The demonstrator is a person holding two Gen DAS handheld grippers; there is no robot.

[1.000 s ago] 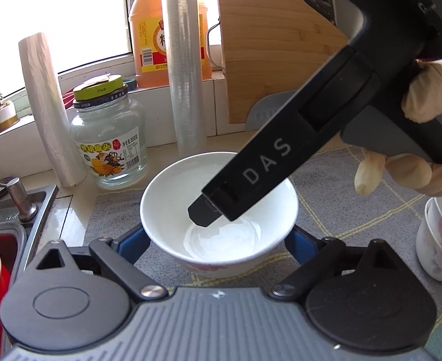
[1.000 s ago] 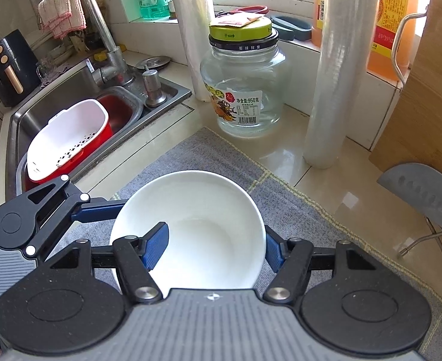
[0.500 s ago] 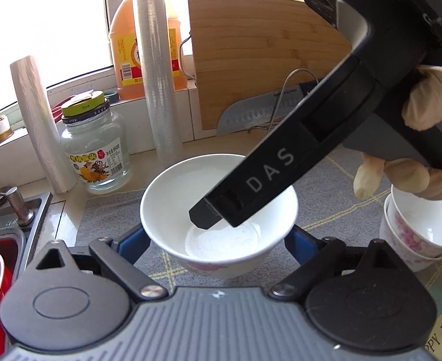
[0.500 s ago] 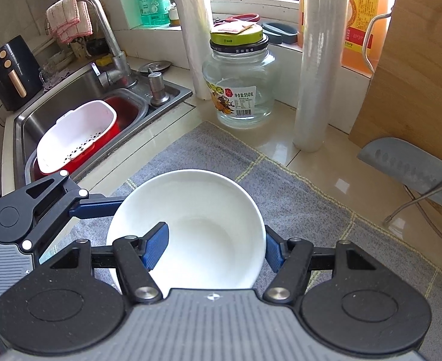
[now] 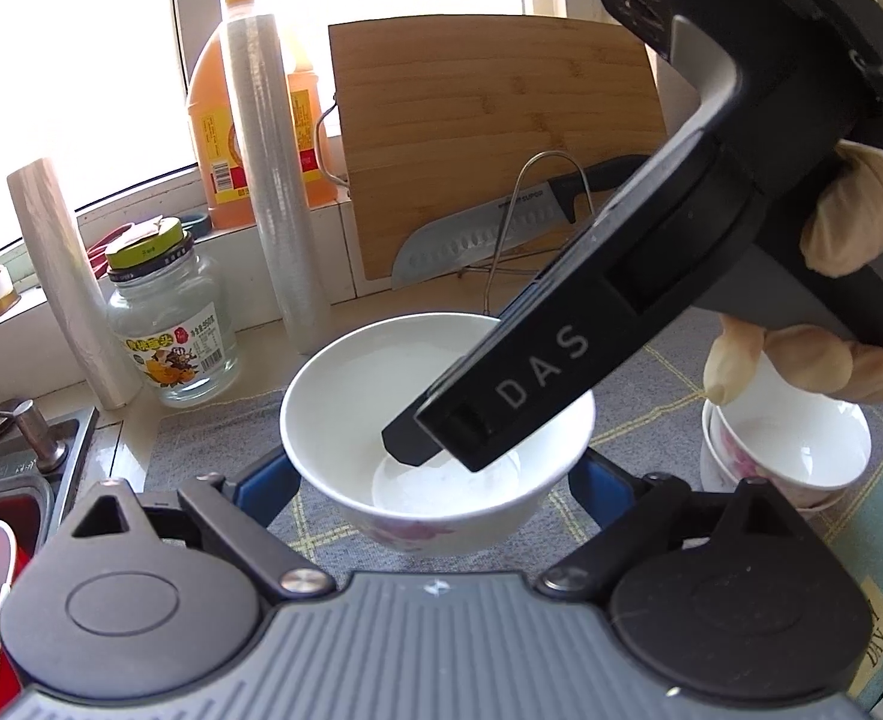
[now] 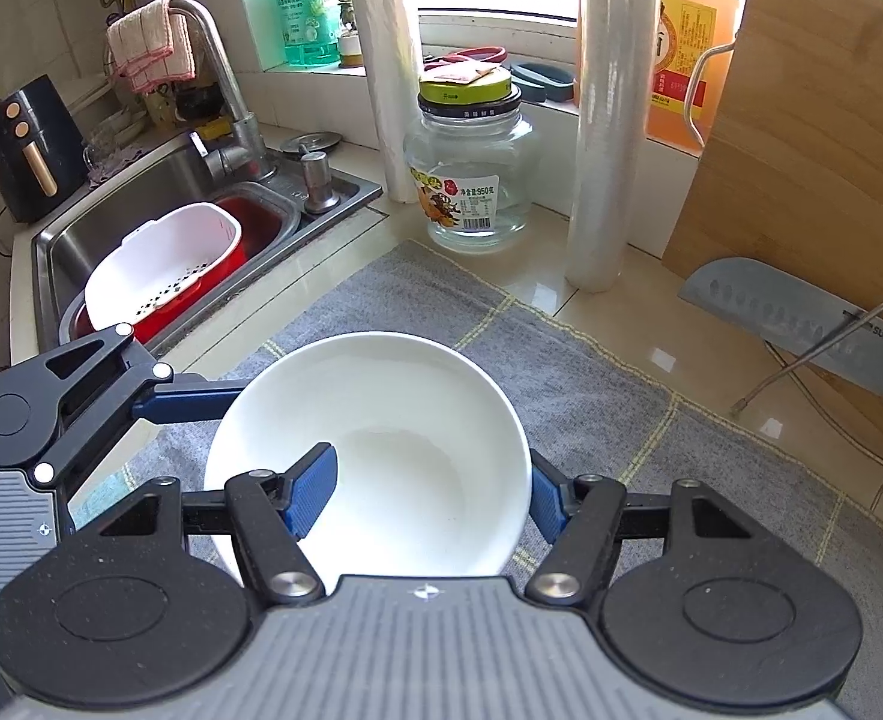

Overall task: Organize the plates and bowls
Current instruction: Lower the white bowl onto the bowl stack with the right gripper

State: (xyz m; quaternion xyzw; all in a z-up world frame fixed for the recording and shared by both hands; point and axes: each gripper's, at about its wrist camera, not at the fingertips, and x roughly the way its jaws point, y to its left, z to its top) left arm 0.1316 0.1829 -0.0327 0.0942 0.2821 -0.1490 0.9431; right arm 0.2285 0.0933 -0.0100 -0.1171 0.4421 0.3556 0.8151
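While both tools grip it, white bowl point(image 6: 381, 438) between fingers

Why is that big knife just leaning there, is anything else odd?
The grey cleaver-style knife leans bare-bladed on a thin wire stand against the bamboo cutting board; it looks precarious. Nothing looks spilled or broken.

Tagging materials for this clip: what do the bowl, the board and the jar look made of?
Bowl: likely glazed ceramic, glossy white with a floral print outside. Board: bamboo or wood, matte with visible glued strips. Jar: clear glass by its look, with a metal-looking lid.
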